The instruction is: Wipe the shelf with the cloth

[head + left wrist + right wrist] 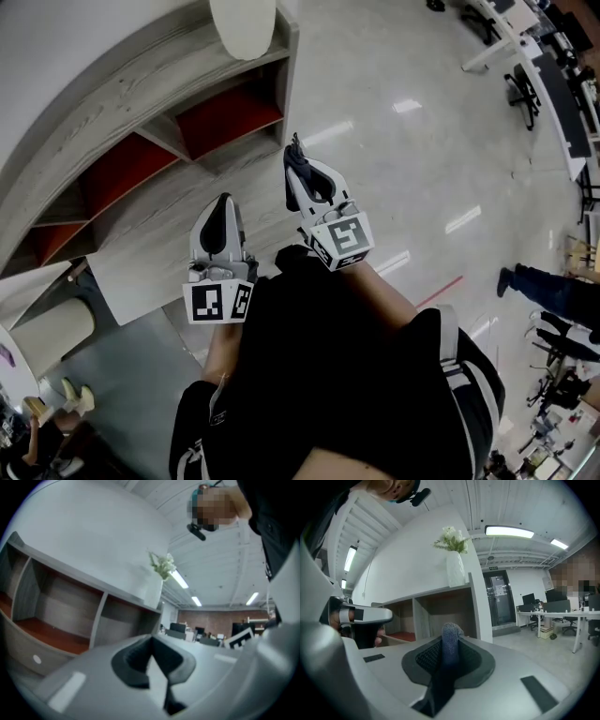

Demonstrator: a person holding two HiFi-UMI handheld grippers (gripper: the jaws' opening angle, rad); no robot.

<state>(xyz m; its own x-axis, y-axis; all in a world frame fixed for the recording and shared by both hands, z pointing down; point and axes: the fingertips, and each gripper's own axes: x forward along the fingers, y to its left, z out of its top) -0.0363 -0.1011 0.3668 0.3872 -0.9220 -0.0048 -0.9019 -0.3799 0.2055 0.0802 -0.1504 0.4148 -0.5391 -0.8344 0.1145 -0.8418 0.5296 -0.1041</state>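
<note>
Centrally, the person is holding both grippers out above the glossy floor (422, 169), facing the grey shelf (141, 94). The right gripper (302, 173) is clamping its jaws on the blue-grey cloth (450, 637), whose knitted end is poking up between them, near the shelf but apart from it. The left gripper (152, 651) is showing its jaws pressed together with nothing between them. A white vase (454, 571) of flowers (451, 538) is standing on the shelf top, above red-floored compartments.
</note>
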